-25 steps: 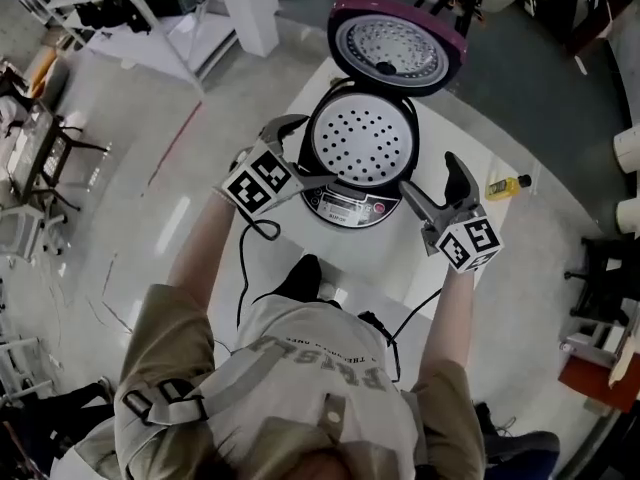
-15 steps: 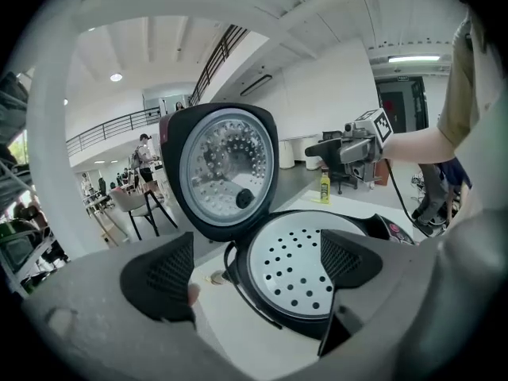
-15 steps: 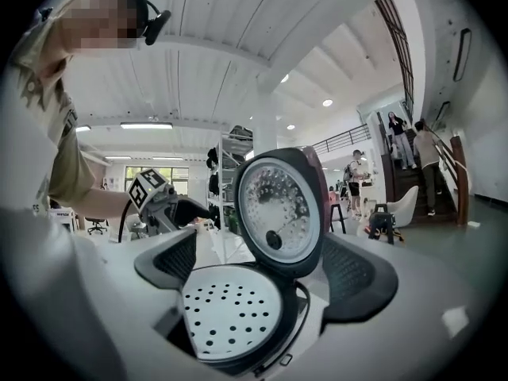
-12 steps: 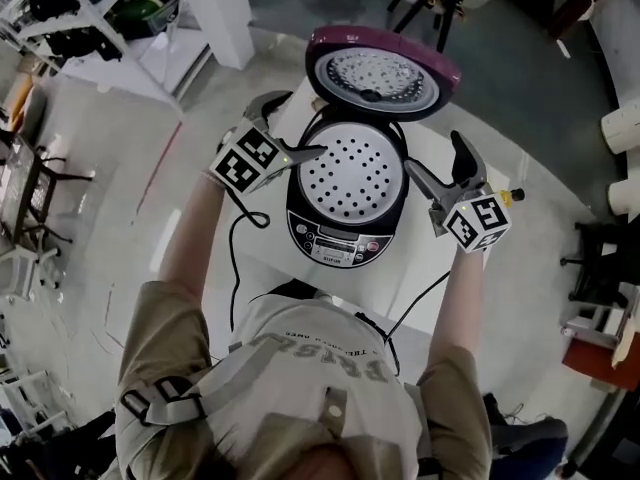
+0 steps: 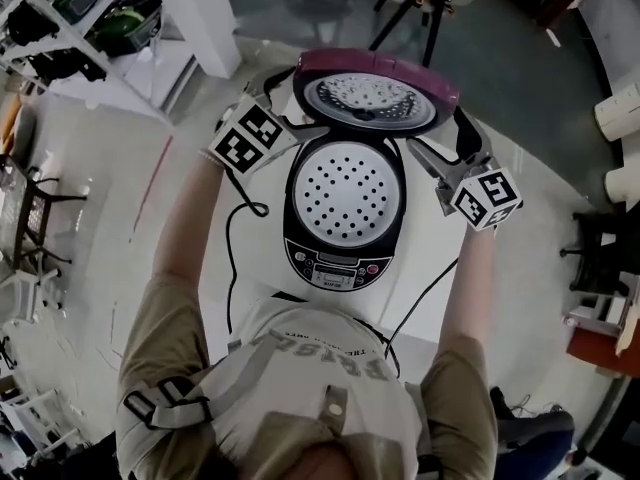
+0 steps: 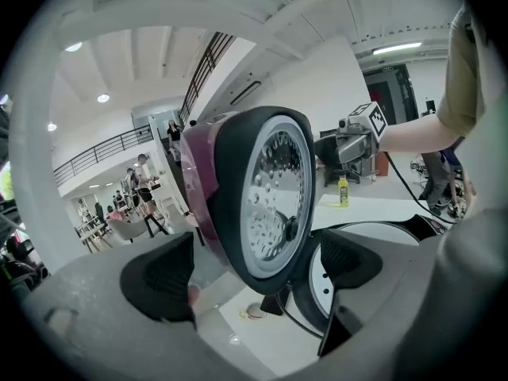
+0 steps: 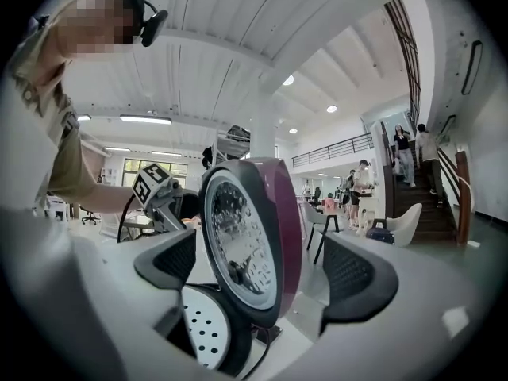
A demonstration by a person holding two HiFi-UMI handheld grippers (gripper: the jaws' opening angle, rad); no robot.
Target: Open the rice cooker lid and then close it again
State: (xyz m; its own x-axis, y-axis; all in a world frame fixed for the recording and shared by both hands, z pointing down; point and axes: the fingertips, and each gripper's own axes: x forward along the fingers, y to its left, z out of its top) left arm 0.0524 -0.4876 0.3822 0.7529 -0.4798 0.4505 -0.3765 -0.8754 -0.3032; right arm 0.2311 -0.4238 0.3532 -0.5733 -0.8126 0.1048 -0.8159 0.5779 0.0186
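Rice cooker lid [image 5: 378, 93] upright above table [image 5: 425, 233]; left gripper [image 6: 254, 268], right gripper [image 7: 262, 268] fingers [image 7: 353, 276] spread, empty.

Setting: a large open-plan hall, which we class as lab or office space. Evidence we log: mezzanine railing [image 7: 337, 146], staircase [image 7: 435, 206], ceiling strip light [image 7: 148, 120], white column [image 5: 213, 10], metal shelving [image 5: 72, 26], pale polished floor [image 5: 105, 203], loose chairs [image 7: 409, 221], people [image 7: 362, 179] standing about in the background.
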